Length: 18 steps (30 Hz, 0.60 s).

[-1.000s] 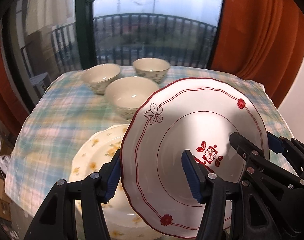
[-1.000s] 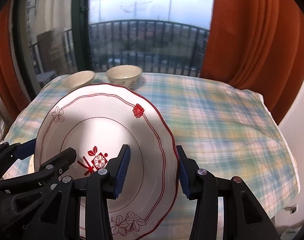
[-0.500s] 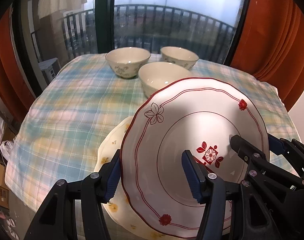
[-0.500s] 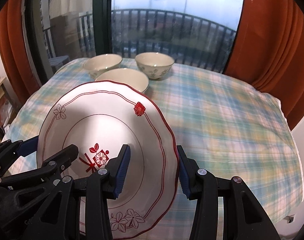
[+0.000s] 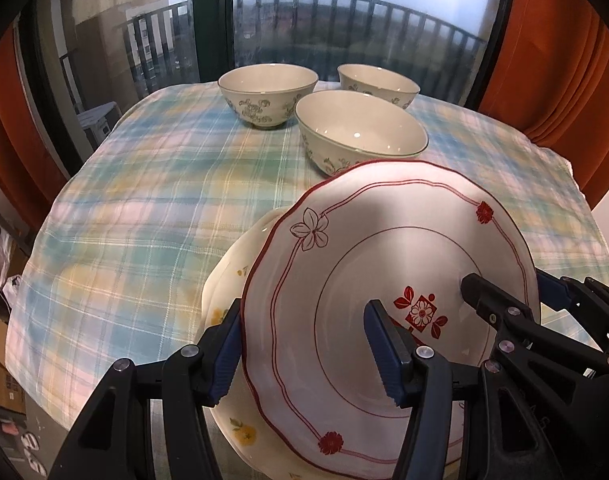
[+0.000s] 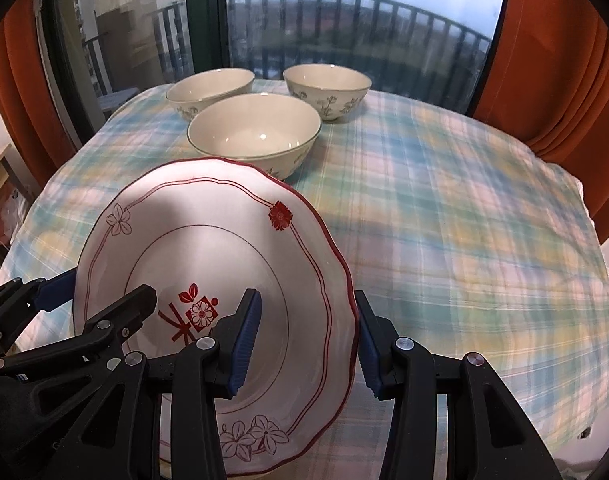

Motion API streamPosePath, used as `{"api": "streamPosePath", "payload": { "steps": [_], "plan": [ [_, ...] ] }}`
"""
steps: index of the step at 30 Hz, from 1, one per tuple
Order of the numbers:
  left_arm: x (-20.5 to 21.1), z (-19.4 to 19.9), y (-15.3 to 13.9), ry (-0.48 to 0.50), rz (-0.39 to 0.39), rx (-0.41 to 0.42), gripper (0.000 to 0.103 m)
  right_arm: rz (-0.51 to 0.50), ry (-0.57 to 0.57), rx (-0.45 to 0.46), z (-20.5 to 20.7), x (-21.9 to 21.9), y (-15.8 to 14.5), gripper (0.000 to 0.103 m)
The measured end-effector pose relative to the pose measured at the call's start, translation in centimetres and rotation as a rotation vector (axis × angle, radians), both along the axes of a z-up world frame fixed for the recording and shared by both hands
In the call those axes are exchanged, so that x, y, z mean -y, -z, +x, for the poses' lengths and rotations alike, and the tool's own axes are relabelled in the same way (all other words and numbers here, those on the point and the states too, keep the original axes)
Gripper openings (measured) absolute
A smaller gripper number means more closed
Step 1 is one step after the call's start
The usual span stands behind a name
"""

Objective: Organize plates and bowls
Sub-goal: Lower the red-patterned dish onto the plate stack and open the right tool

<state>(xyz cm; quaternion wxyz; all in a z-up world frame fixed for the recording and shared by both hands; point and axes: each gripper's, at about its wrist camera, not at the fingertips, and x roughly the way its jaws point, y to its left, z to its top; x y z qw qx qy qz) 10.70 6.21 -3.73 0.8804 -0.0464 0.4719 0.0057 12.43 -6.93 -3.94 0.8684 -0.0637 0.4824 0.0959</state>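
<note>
- I see the red-rimmed plate (image 5: 384,264) tilted above the tabletop (image 5: 144,208), nearest my cameras.
- My left gripper (image 5: 304,352) straddles its left rim, my right gripper (image 6: 306,340) its right rim, each with one jaw over the plate's face and one behind it.
- Under it lies a yellow-flowered plate (image 5: 228,276) on the tabletop, sticking out to the left.
- Just behind the plates stands the nearest bowl (image 5: 360,136).
- Two more bowls stand further back, one left (image 5: 268,94), one right (image 5: 378,84), near the window (image 5: 344,20).
</note>
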Motion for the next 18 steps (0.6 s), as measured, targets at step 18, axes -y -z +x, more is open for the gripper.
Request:
{"api": "streamPosePath", "payload": {
  "steps": [18],
  "plan": [
    [0.6, -0.9, 0.7, -0.032, 0.115, 0.098, 0.059, -0.002, -0.020, 0.013, 0.5, -0.6, 1.5, 0.049]
  ]
}}
